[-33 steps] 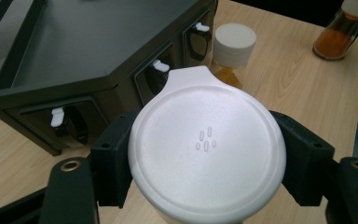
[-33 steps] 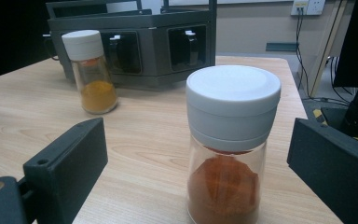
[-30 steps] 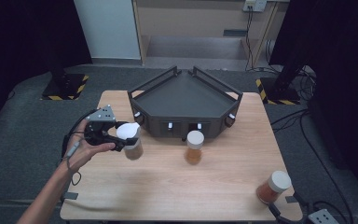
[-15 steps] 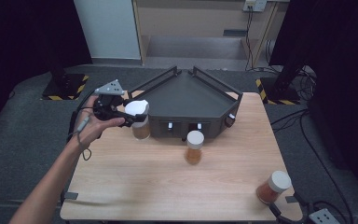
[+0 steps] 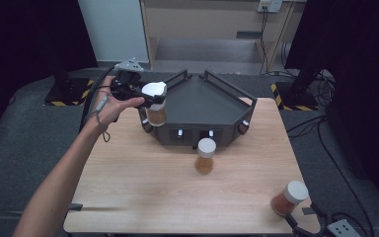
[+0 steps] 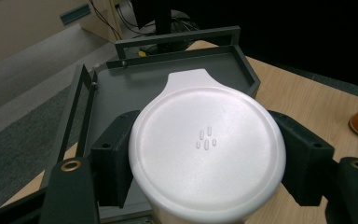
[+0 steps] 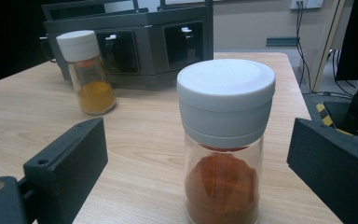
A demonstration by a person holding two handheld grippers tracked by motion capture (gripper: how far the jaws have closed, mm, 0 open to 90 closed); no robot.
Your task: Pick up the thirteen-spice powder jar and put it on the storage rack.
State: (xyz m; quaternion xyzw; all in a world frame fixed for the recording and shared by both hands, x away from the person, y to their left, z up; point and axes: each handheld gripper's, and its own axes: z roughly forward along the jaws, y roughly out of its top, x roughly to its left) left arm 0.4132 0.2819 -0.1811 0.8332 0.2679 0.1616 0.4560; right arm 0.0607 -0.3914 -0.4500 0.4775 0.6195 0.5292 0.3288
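Note:
My left gripper [image 5: 150,98] is shut on a white-lidded spice jar [image 5: 155,113] of orange-brown powder, held in the air at the left front corner of the dark grey tray [image 5: 202,98]. In the left gripper view the jar's lid [image 6: 207,140] sits between both black jaws of my left gripper [image 6: 205,154], above the tray floor [image 6: 121,93]. My right gripper [image 7: 198,154] is open at the table's near right corner, its jaws either side of a second jar [image 7: 223,140] of red-orange powder [image 5: 288,197] without touching it.
A third jar [image 5: 206,155] with yellow-orange powder [image 7: 86,70] stands on the wooden table [image 5: 143,192] just in front of the tray. The tray has raised rails and small handles on its front wall [image 7: 186,42]. A cable and a small box [image 5: 343,228] lie past the near right corner.
The left gripper has lifted its jar off the table and carried it up and away from me, toward the tray's left corner. The right gripper and the other two jars have stayed put.

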